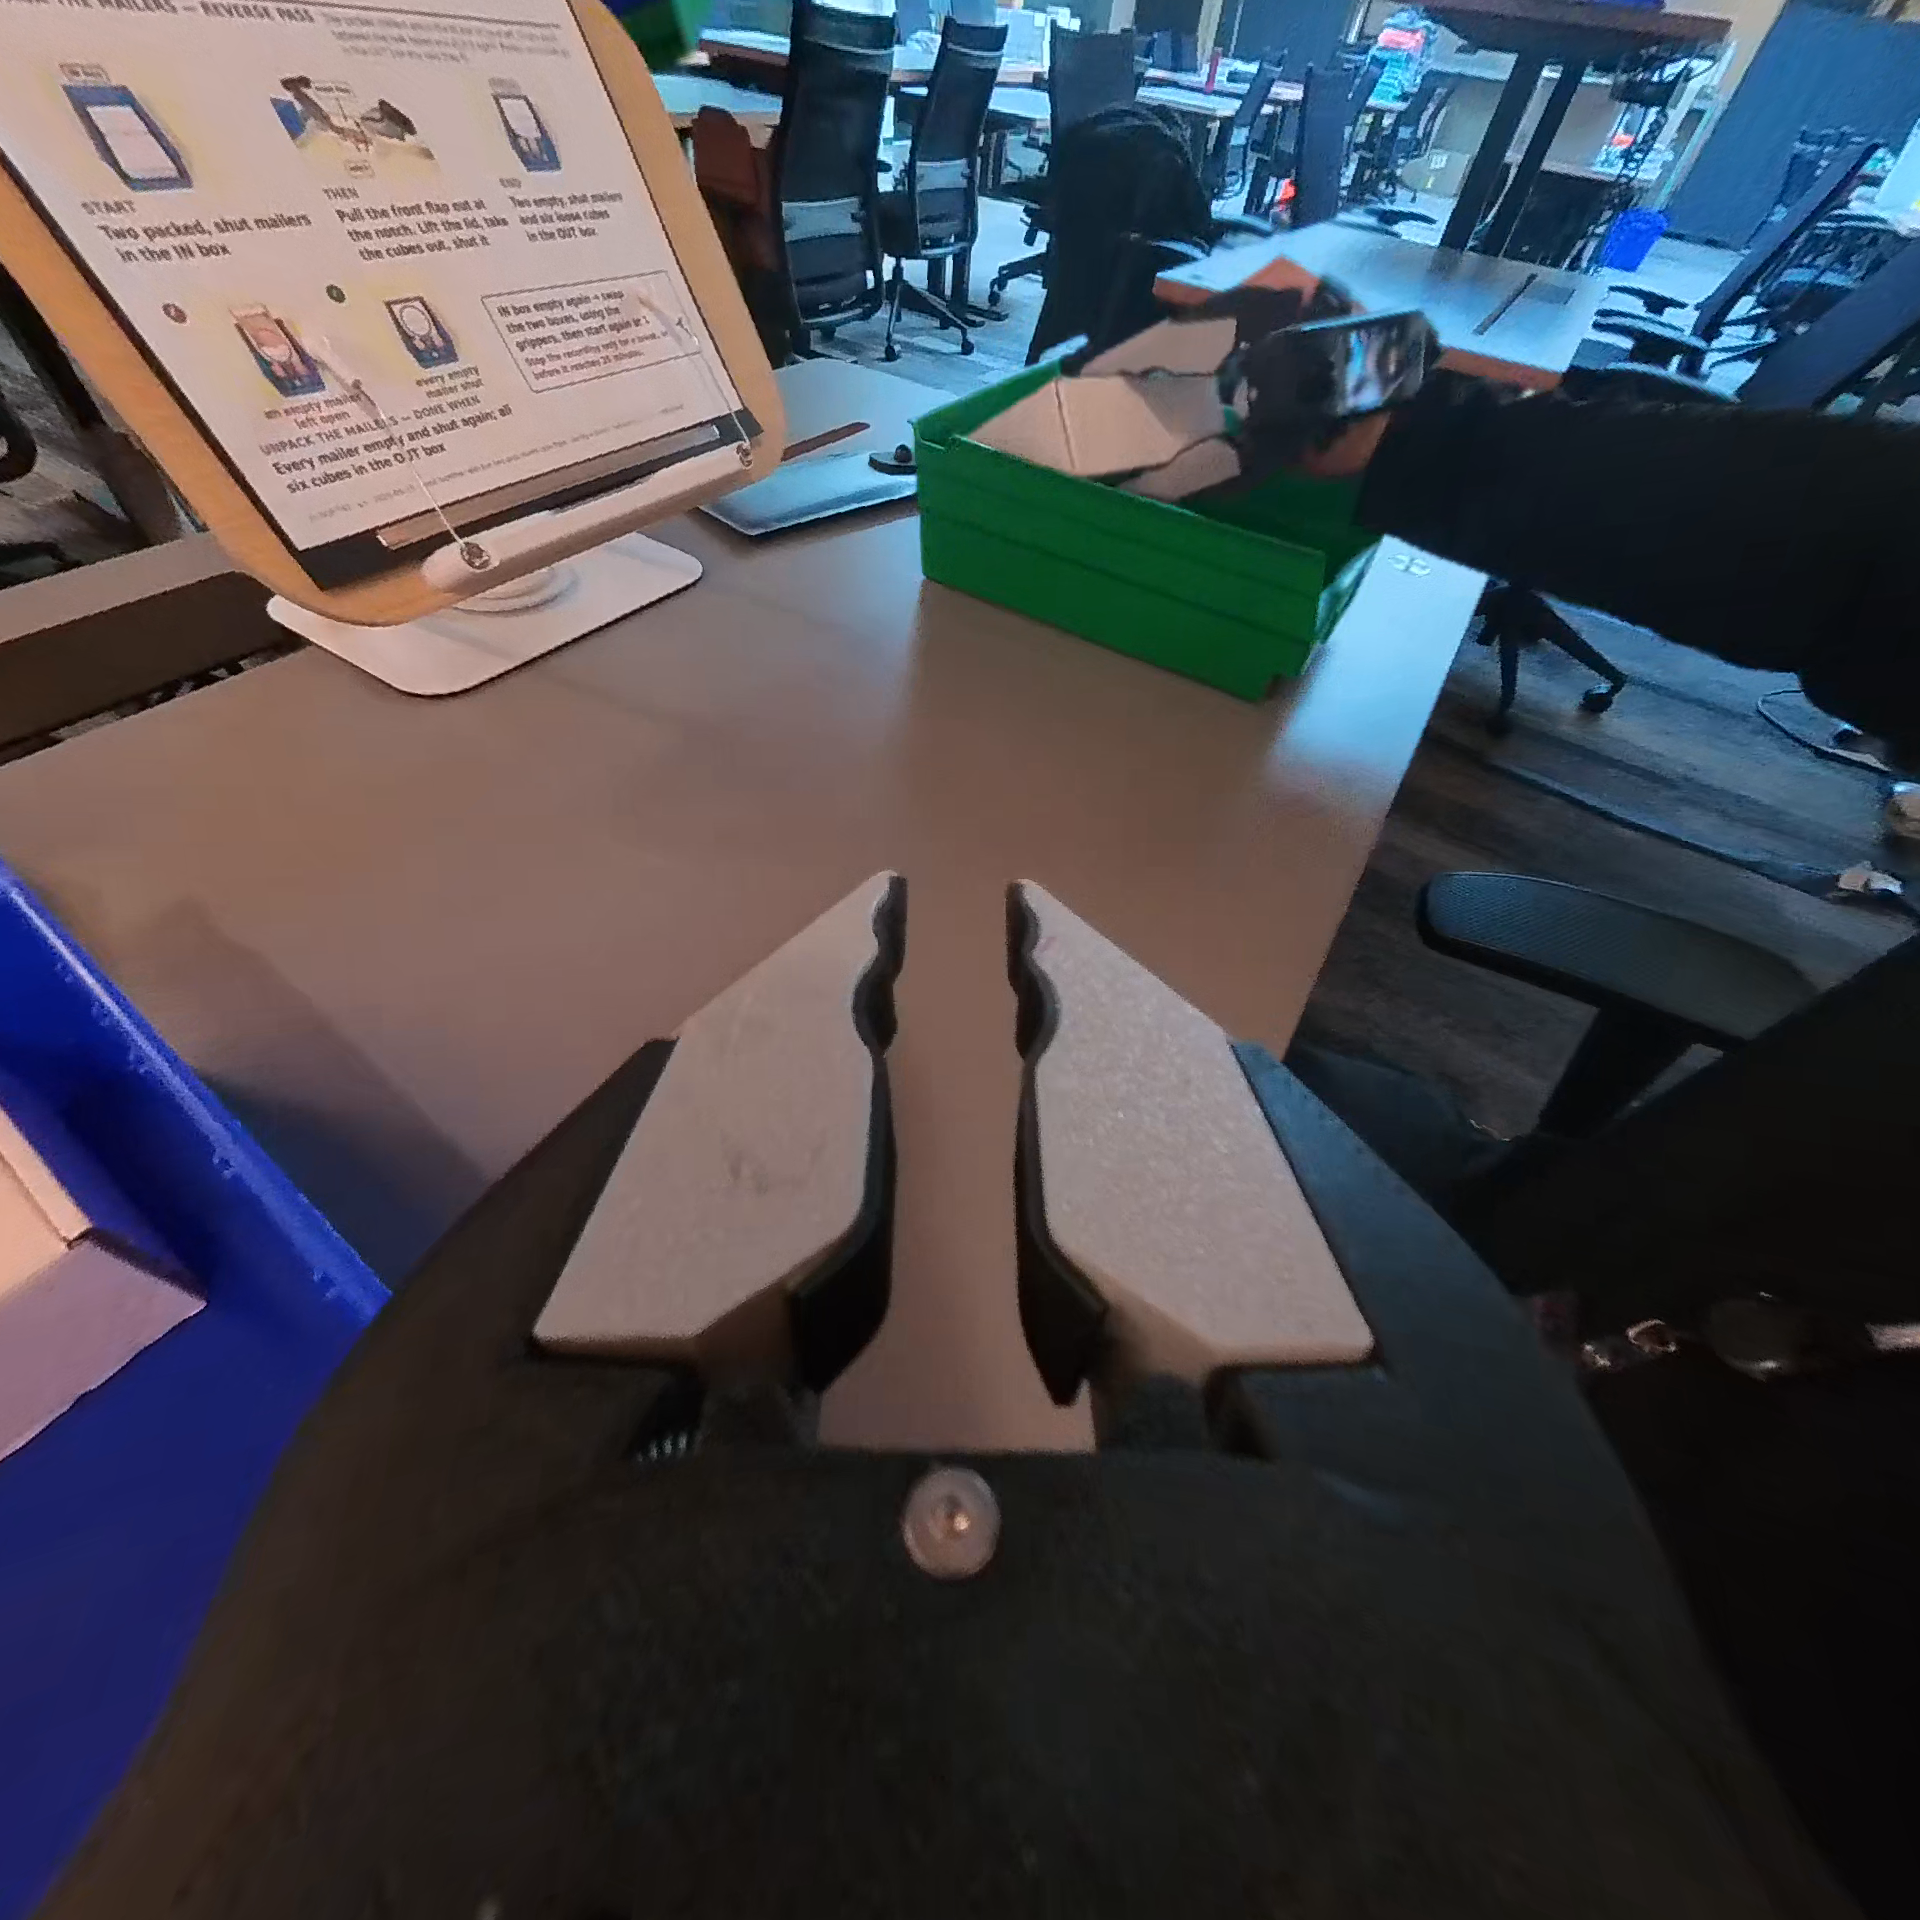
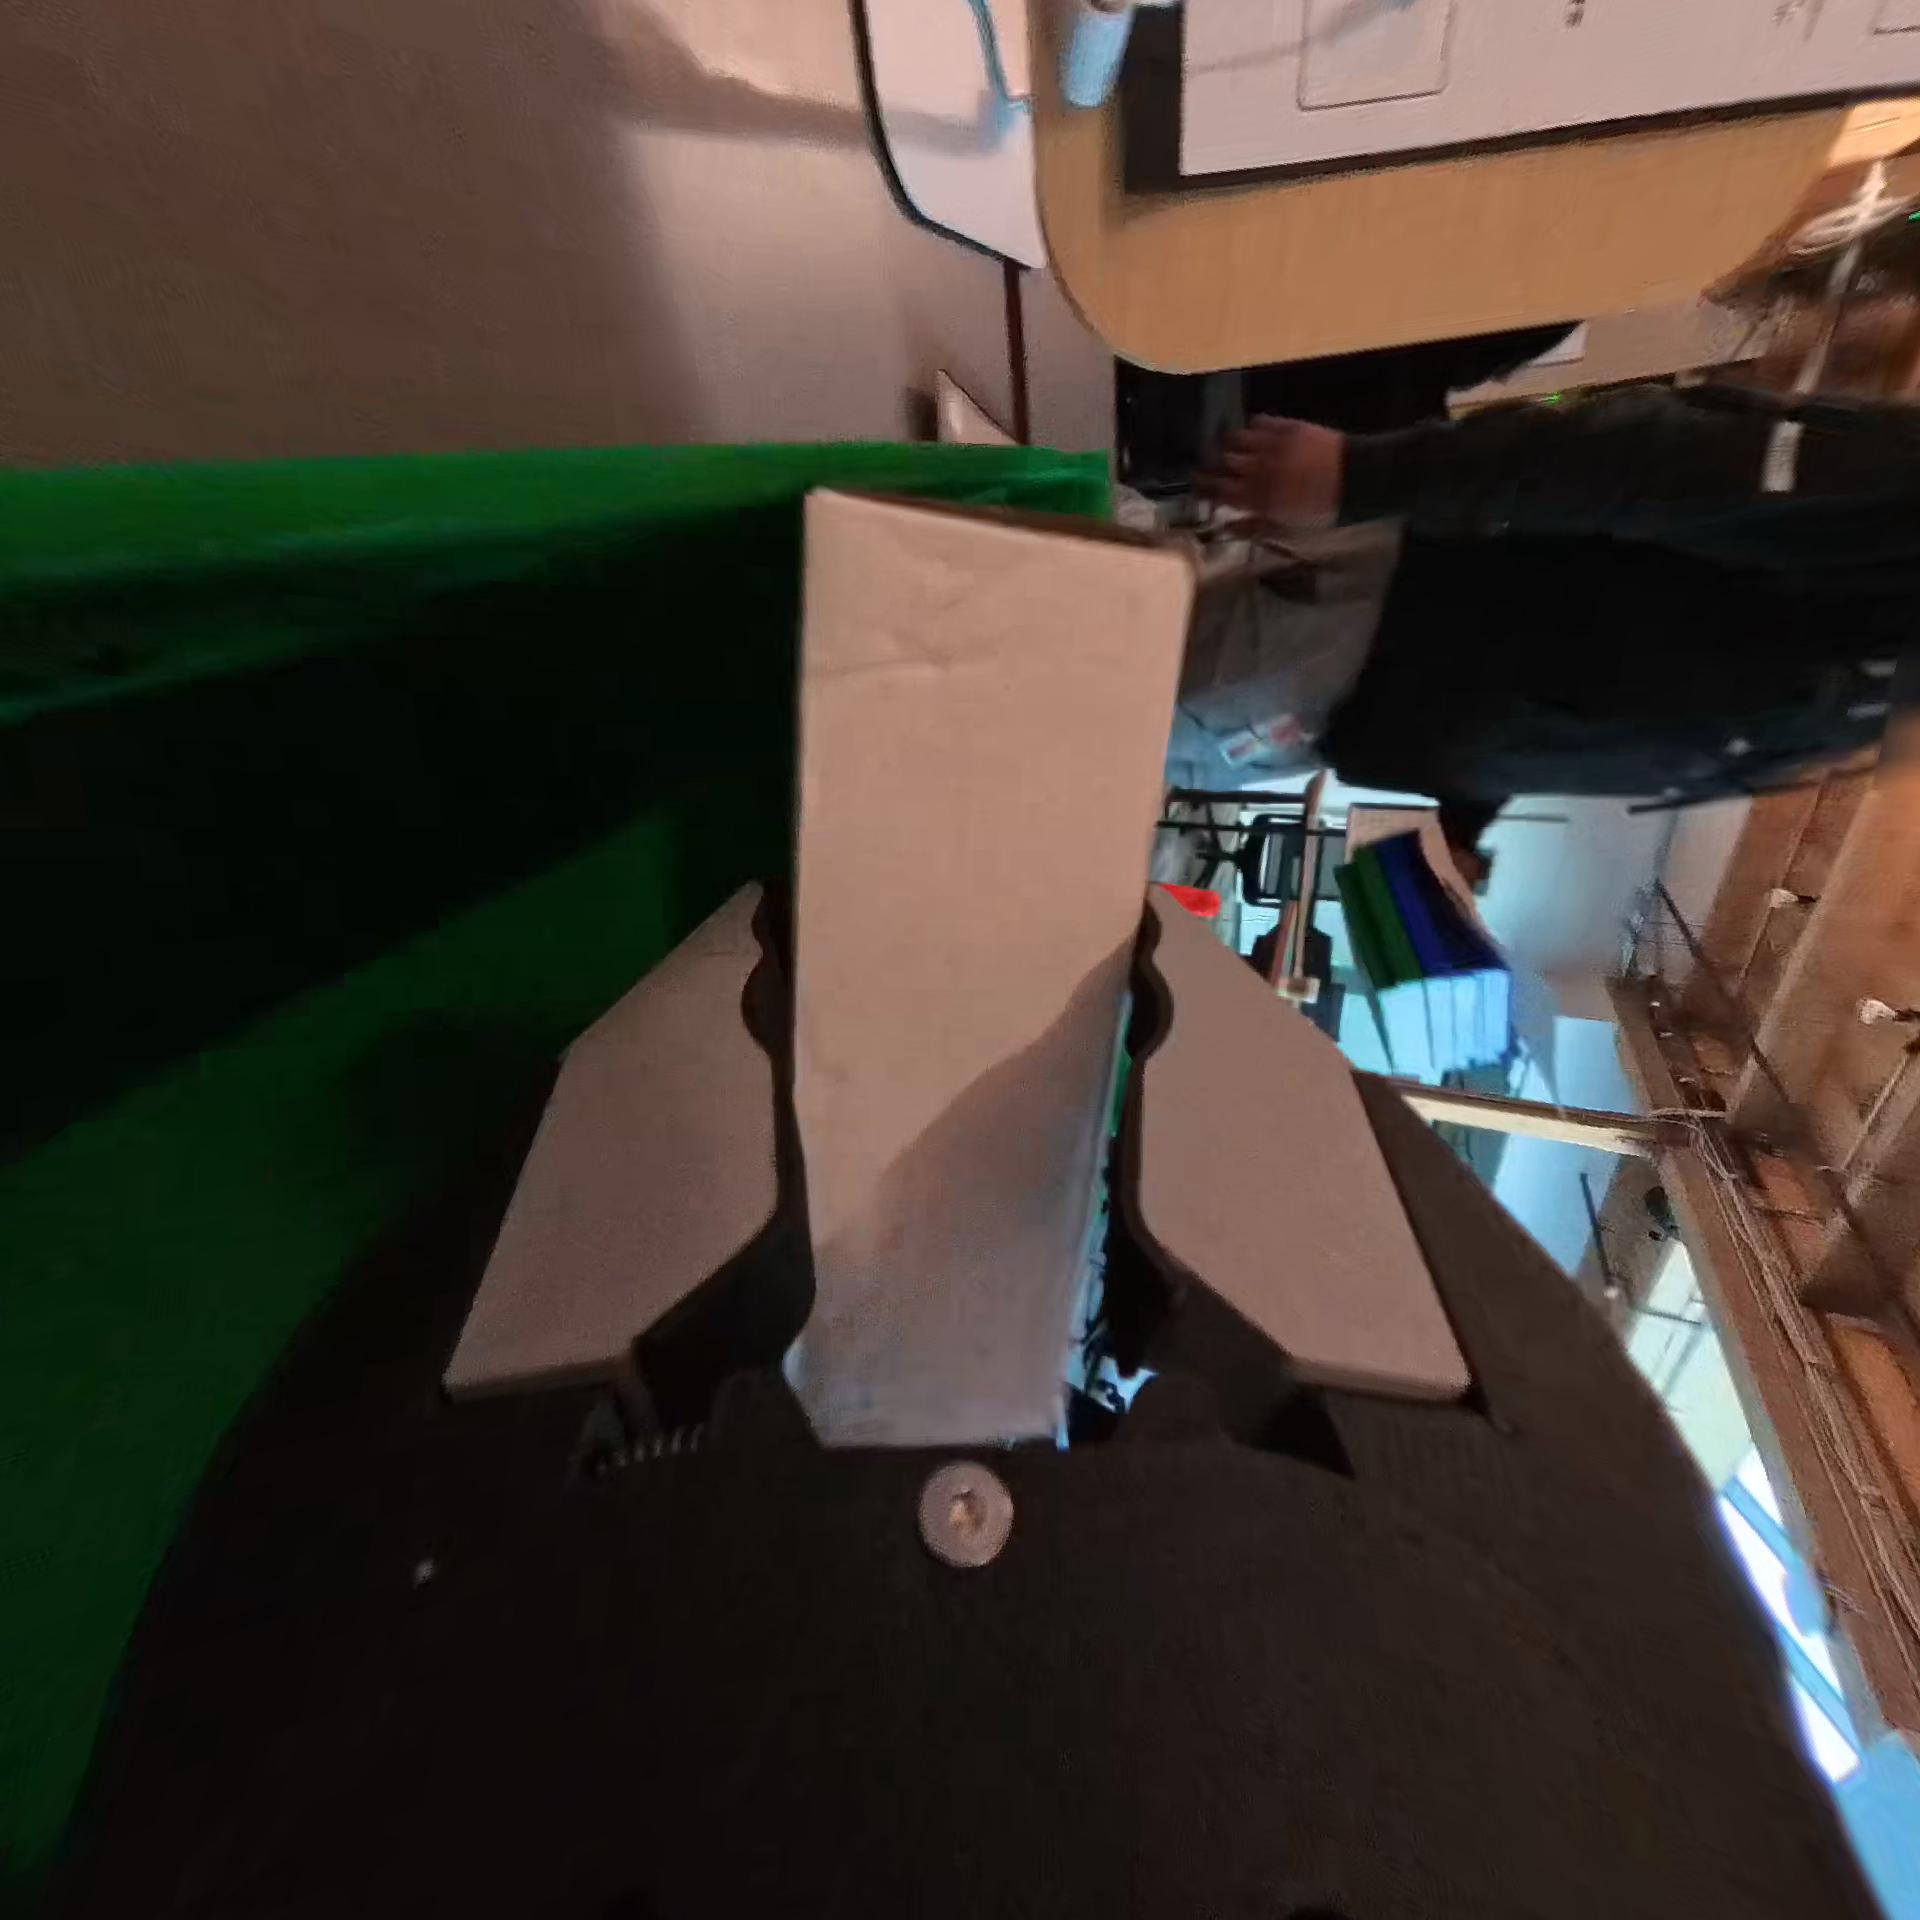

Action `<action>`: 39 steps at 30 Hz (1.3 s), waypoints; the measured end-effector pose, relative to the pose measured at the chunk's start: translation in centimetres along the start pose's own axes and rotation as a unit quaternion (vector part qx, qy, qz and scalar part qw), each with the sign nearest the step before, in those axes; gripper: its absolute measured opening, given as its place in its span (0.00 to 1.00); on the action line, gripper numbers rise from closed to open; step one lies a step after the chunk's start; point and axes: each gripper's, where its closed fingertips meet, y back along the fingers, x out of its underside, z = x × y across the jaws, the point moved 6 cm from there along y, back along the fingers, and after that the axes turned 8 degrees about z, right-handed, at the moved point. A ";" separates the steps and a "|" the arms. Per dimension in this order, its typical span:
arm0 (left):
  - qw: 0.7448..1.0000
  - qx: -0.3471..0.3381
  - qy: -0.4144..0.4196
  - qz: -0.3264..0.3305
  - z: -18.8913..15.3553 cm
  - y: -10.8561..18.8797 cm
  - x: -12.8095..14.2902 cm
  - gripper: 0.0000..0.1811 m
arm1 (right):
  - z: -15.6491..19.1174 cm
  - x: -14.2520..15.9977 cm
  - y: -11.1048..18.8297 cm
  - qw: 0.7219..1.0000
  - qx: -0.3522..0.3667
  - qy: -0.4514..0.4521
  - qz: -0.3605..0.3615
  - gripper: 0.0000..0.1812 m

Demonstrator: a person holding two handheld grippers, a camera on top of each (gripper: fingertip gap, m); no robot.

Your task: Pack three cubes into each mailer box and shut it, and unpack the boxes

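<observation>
My left gripper (image 1: pixel 956 894) hovers low over the brown table (image 1: pixel 644 831), empty, its jaws a narrow gap apart. My right gripper (image 2: pixel 951 914) is shut on a white mailer box (image 2: pixel 977 810), held edge-on at the green bin (image 2: pixel 312 727). In the left wrist view the right gripper (image 1: pixel 1320 374) reaches into the green bin (image 1: pixel 1112 582) at the table's far right, with the white mailer (image 1: pixel 1101 416) tilted up inside it. A blue bin (image 1: pixel 156 1299) stands close at the left, with a white mailer corner (image 1: pixel 42 1330) showing inside. No cubes are visible.
An instruction sheet on a wooden stand (image 1: pixel 364 291) stands at the back left; it also shows in the right wrist view (image 2: pixel 1351 260). The table's right edge drops to the floor beside an office chair (image 1: pixel 1621 956). A person (image 2: pixel 1558 623) stands in the background. Spacing between my two grippers at the tips: around 50 cm.
</observation>
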 end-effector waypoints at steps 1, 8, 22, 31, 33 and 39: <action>1.000 0.002 0.003 0.001 0.1 -0.1 0.1 0.10 | 0.7 -0.2 -0.3 1.000 -0.008 0.001 -0.005 0.37; 0.999 0.018 0.016 0.023 1.2 -1.1 1.2 0.10 | 2.6 1.9 -1.9 0.997 -0.036 0.039 0.047 0.44; 0.999 0.009 0.043 -0.001 2.1 0.9 0.9 0.12 | 2.8 3.0 2.6 0.965 -0.240 -0.031 0.098 0.18; 0.996 -0.058 0.066 0.009 3.0 2.7 1.4 0.13 | 0.9 2.2 1.6 0.980 -0.132 -0.092 0.116 0.14; 0.992 -0.095 0.086 -0.016 4.2 4.4 1.3 0.14 | -1.4 1.9 3.3 0.980 -0.101 -0.143 0.099 0.14; 0.949 -0.252 0.185 -0.036 9.6 9.1 3.7 0.29 | -7.6 -6.6 13.5 0.914 -0.129 -0.358 -0.143 0.21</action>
